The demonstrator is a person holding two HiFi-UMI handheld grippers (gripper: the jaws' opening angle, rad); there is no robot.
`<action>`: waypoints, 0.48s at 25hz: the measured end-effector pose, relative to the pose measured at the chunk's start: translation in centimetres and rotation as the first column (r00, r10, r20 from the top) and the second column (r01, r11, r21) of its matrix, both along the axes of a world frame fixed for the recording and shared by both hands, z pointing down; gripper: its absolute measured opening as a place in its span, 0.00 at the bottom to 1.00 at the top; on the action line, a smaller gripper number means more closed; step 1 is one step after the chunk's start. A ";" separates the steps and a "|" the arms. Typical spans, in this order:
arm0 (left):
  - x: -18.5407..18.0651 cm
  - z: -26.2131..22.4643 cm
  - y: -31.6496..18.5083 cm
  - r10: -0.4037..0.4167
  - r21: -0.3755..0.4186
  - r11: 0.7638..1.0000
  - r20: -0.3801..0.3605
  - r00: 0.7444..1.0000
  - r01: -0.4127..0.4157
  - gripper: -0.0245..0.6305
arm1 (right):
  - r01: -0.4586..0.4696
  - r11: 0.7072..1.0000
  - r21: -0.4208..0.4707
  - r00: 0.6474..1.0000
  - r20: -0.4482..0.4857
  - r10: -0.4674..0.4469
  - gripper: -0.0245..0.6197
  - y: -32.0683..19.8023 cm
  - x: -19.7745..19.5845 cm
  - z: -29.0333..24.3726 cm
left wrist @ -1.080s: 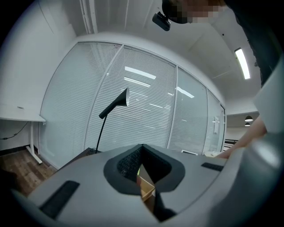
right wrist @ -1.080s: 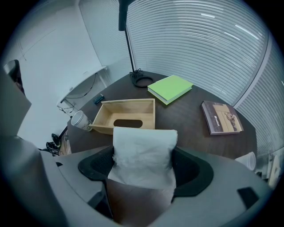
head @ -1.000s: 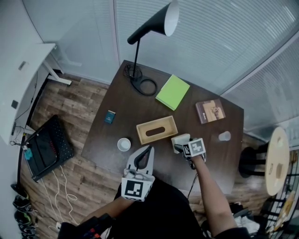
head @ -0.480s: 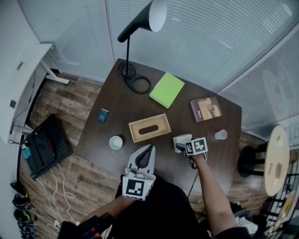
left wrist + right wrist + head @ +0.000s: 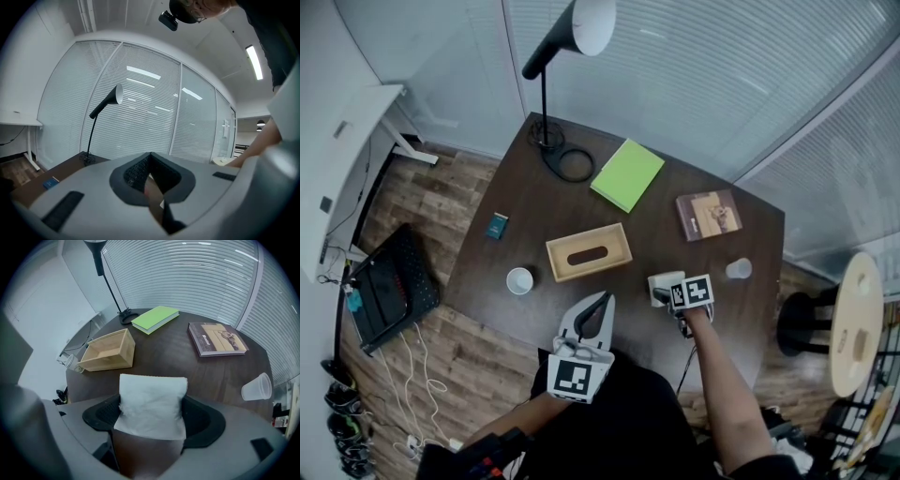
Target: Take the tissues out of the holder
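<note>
One dark table [image 5: 534,216] carries one black lamp [image 5: 546,56], two books, a green one [image 5: 626,175] and a brown one [image 5: 709,215], one wooden holder [image 5: 589,252], two cups, white [image 5: 519,280] and clear [image 5: 737,269], and one small blue box [image 5: 496,226]. The holder's slot shows only dark from the head view, so what is inside cannot be told. Of the two grippers at the near edge, the right gripper [image 5: 152,416] is clamped on one white wad of tissues [image 5: 150,390], well apart from the holder. The left gripper [image 5: 151,171] has its jaws together on nothing and is tilted upward, its own body hiding most of the table.
</note>
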State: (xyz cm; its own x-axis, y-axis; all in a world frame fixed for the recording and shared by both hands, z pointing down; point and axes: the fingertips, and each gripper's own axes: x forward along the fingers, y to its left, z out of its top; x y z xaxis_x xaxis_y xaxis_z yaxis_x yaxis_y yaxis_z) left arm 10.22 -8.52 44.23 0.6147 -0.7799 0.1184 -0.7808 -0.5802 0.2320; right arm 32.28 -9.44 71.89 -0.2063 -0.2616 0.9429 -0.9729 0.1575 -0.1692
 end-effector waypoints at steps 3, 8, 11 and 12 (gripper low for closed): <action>0.8 0.2 0.1 -0.003 -0.001 1.000 0.011 1.000 0.003 0.04 | 0.002 1.000 -0.009 1.000 -0.005 -0.002 0.69 0.2 0.9 0.5; 1.9 0.4 0.3 -0.012 -0.007 1.000 0.016 1.000 0.012 0.04 | 0.002 1.000 -0.025 1.000 -0.006 -0.002 0.69 0.7 2.1 1.3; 2.6 0.7 0.5 -0.013 -0.016 1.000 0.023 1.000 0.014 0.04 | -0.003 1.000 -0.031 1.000 -0.009 0.003 0.69 0.7 3.0 1.7; 2.9 0.8 0.5 -0.012 -0.018 1.000 0.025 1.000 0.013 0.04 | -0.007 1.000 -0.030 1.000 -0.008 0.006 0.69 0.7 3.3 1.8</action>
State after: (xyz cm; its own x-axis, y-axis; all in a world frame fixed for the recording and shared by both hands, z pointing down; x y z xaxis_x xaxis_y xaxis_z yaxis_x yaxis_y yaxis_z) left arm 13.07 -8.00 45.00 0.6015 -0.7851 0.1477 -0.7937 -0.5662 0.2226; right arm 35.56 -8.76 73.70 -0.1968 -0.2342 0.9521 -0.9753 0.1461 -0.1657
